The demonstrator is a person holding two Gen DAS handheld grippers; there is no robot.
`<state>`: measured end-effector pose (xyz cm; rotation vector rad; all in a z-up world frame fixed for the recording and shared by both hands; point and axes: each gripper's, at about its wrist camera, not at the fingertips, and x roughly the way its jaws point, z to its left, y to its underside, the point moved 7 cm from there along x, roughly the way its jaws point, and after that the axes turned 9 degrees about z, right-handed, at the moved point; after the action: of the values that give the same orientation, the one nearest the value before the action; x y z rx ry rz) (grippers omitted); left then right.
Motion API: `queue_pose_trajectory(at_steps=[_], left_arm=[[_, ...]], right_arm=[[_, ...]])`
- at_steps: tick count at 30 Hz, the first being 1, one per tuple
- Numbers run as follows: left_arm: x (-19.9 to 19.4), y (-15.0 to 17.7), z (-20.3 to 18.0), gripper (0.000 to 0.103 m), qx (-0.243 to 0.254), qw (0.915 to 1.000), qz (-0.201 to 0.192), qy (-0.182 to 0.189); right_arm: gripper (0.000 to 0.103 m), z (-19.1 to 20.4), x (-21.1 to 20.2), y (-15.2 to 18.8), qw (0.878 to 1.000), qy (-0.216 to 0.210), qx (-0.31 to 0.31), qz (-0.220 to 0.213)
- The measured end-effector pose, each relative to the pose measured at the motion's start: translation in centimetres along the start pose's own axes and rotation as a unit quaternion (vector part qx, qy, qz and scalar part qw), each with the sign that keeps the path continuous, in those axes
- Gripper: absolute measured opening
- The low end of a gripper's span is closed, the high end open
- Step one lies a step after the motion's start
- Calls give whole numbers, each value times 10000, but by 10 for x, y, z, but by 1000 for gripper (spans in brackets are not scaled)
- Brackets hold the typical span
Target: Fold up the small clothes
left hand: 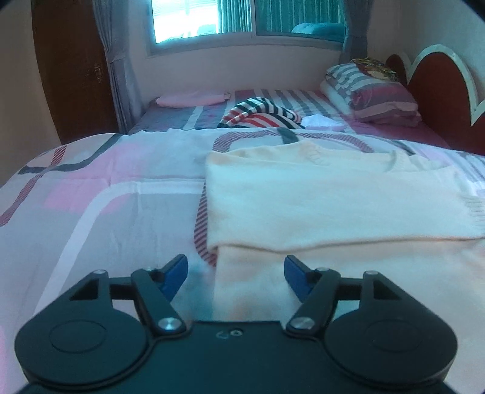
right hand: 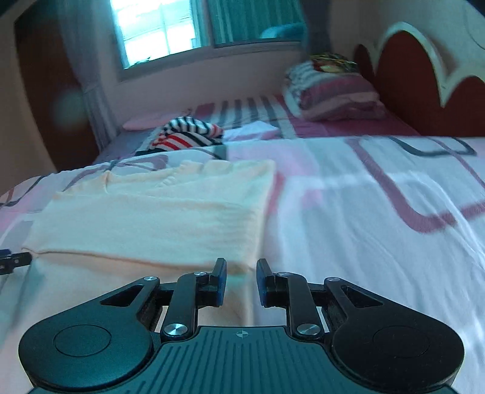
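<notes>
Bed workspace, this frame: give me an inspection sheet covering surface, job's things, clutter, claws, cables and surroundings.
Surface: bed cover, pale with pink and grey bands, lightly creased.
Job's things: cream knit top lying flat, one layer folded over itself; striped garment heaped further back.
Clutter: pink cloth and small white cloth near the far edge; stacked pillows.
Claws: left claw wide open over the top's near edge, gripping nothing; right claw narrowly parted at the top's other corner, nothing pinched.
Cables: nothing seen.
Surroundings: window, grey curtains, dark wooden door, red headboard.
</notes>
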<state>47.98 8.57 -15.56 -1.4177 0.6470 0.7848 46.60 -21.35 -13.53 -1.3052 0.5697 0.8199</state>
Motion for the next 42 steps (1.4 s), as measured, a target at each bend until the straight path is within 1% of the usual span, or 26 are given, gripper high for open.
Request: queue_pose_trajectory(at_steps=[3, 4, 6, 7, 9, 10, 11, 12, 13, 15, 18, 22, 25, 26, 27, 28, 29, 33, 35, 37, 39, 40, 42], left_arm=[[-17, 15, -4, 74, 119, 9999, 15, 1], [-23, 23, -4, 75, 184, 9998, 54, -24], [-33, 34, -2, 76, 267, 9995, 116, -135], [-39, 40, 2, 76, 248, 9995, 107, -179], [-50, 50, 8, 76, 140, 9998, 122, -122], [-56, 56, 11, 76, 114, 9998, 139, -98], [-63, 64, 13, 76, 139, 9998, 147, -83], [-69, 69, 14, 76, 175, 9997, 149, -89], [-76, 76, 15, 76, 216, 9996, 145, -94], [-88, 89, 18, 72, 252, 9995, 162, -124], [-105, 108, 25, 70, 252, 9993, 238, -169], [-127, 135, 30, 67, 255, 9992, 302, -3], [-136, 162, 35, 61, 94, 9982, 474, 347], [-137, 174, 38, 57, -22, 9969, 583, 520], [-137, 182, 38, 54, -117, 9957, 670, 624], [-136, 192, 40, 54, -234, 9937, 760, 787], [-138, 198, 41, 54, -327, 9925, 747, 910], [-150, 214, 46, 53, -615, 9858, 690, 1404], [-154, 220, 49, 53, -776, 9789, 738, 1740], [-156, 225, 52, 52, -977, 9695, 783, 2108], [-154, 229, 55, 50, -1285, 9556, 825, 2520], [-151, 231, 54, 49, -1413, 9491, 860, 2680], [-143, 227, 52, 42, -1499, 9448, 862, 2781]], right_arm=[[20, -10, -23, 18, 9992, -239, 305, 110], [20, -10, -38, 25, 9989, -271, 364, 131], [20, -11, -55, 41, 9983, -295, 470, 191], [20, -11, -66, 51, 9977, -330, 546, 236], [21, -8, -82, 68, 9966, -440, 643, 273], [29, -6, -88, 74, 9962, -456, 680, 285], [51, -4, -96, 82, 9958, -475, 731, 292], [62, -2, -104, 90, 9952, -534, 767, 282], [68, 1, -109, 96, 9949, -600, 766, 262], [68, 9, -125, 109, 9945, -758, 682, 243], [67, 19, -141, 127, 9944, -806, 610, 294], [67, 25, -164, 151, 9941, -861, 561, 350], [67, 24, -175, 169, 9937, -884, 534, 442], [65, 21, -178, 176, 9932, -901, 564, 472], [59, 19, -181, 183, 9923, -944, 622, 501], [47, 16, -181, 189, 9909, -1014, 696, 540], [45, 13, -182, 194, 9889, -1082, 821, 596], [45, -2, -184, 216, 9773, -1430, 1388, 715], [45, -6, -185, 223, 9721, -1566, 1554, 793], [45, -7, -185, 230, 9680, -1672, 1657, 865], [45, -4, -187, 237, 9612, -1910, 1782, 884], [45, 0, -187, 240, 9545, -2119, 1877, 933], [45, 9, -186, 241, 9438, -2455, 1992, 964]])
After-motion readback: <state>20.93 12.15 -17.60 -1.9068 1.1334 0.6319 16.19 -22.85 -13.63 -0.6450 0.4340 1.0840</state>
